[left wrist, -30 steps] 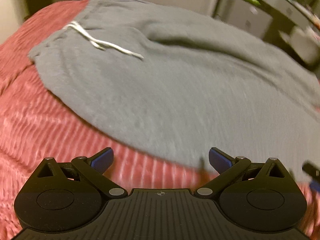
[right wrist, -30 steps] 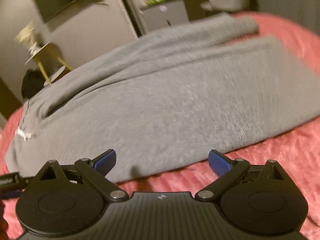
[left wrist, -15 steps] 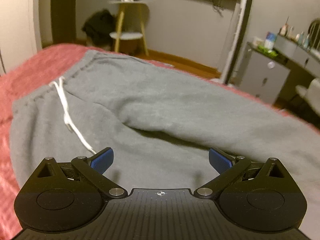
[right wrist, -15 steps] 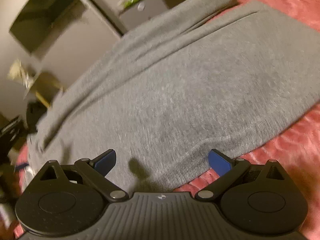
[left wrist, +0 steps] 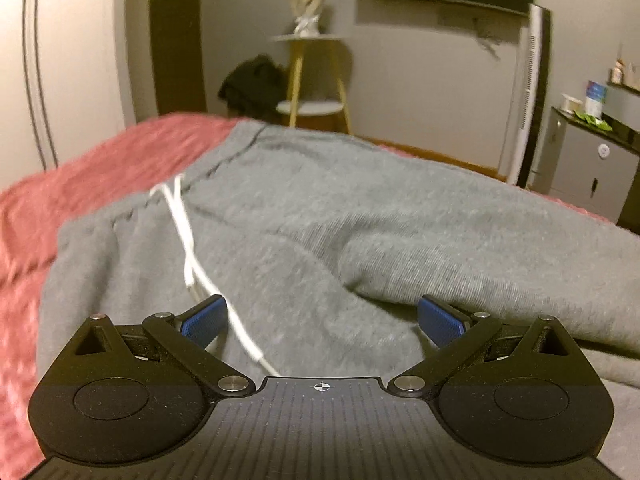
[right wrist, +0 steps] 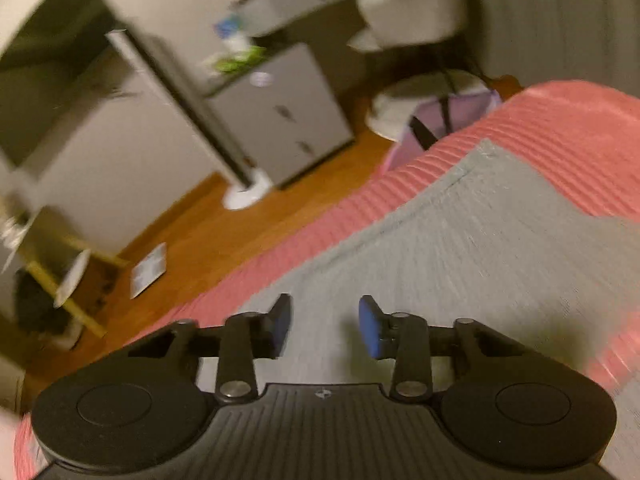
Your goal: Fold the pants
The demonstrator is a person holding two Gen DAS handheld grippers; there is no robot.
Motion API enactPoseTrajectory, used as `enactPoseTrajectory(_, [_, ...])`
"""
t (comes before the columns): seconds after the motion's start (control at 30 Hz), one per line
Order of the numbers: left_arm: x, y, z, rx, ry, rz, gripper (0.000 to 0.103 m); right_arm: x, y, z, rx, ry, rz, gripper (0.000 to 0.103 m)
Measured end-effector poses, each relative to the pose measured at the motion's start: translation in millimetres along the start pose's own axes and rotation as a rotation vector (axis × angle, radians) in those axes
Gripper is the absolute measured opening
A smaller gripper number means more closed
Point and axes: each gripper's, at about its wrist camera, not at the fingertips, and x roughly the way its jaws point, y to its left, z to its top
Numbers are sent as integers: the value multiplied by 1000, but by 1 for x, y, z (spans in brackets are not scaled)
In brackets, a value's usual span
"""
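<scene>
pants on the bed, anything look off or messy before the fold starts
Slightly. The grey pants lie unfolded on the pink bedspread, and one leg bunches into a raised ridge near the crotch. The white drawstring trails loose down the front. No damage or spills are visible.

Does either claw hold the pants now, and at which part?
No. Left claw and right claw are both open over the pants, gripping nothing.

Dim, warm indoor light; fisheye-bent edges, and the right wrist view seems motion-blurred.
</scene>
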Motion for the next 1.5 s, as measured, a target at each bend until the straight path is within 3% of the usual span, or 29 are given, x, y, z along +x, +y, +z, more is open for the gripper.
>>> enactPoseTrajectory(0.1, [8, -8, -5, 28, -21, 10, 103, 52, 13, 19, 45, 43, -83, 43])
enactPoseTrajectory(0.23, [23, -22, -14, 100, 43, 22, 103, 99, 16, 31, 79, 68, -224, 46])
enactPoseTrajectory(0.3, [23, -23, -14, 100, 34, 22, 103, 107, 14, 32, 103, 48, -261, 37])
enactPoseTrajectory(0.37, [24, -19, -13, 84, 45, 8, 103, 110, 15, 29, 52, 23, -312, 10])
enactPoseTrajectory(0.4, [26, -16, -13, 68, 53, -2, 103, 110, 14, 28, 11, 16, -319, 9])
enactPoseTrajectory(0.43, [27, -12, -13, 44, 63, -17, 103, 104, 13, 27, 2, 9, -300, 3])
enactPoseTrajectory(0.57, [33, 6, -13, -61, 100, -88, 103, 50, -3, 22, 14, -107, -168, 2])
enactPoseTrajectory(0.77, [29, 4, -16, -41, 93, -85, 103, -76, -40, -50, 42, -325, -14, 2])
enactPoseTrajectory(0.83, [27, 5, -17, -42, 96, -92, 103, -108, -60, -89, 102, -358, -11, 0])
enactPoseTrajectory(0.97, [24, 5, -17, -40, 106, -101, 103, -143, -109, -160, 218, -384, -95, 1])
enactPoseTrajectory(1.07, [21, 4, -18, -38, 109, -102, 103, -134, -139, -170, 299, -303, -40, 7])
enactPoseTrajectory(1.13, [21, 3, -18, -39, 110, -101, 103, -122, -149, -162, 395, -287, 70, 9])
enactPoseTrajectory(1.2, [21, 2, -19, -44, 107, -95, 103, -111, -152, -152, 463, -308, 167, 34])
enactPoseTrajectory(1.23, [22, 2, -19, -42, 106, -92, 103, -103, -150, -148, 468, -306, 182, 60])
enactPoseTrajectory(1.27, [22, 1, -19, -40, 103, -88, 103, -93, -143, -142, 470, -305, 184, 61])
enactPoseTrajectory(1.4, [22, -1, -20, -47, 98, -81, 103, -60, -131, -125, 467, -272, 201, 47])
enactPoseTrajectory(1.5, [23, -2, -20, -44, 97, -76, 103, -50, -119, -116, 421, -283, 192, 11])
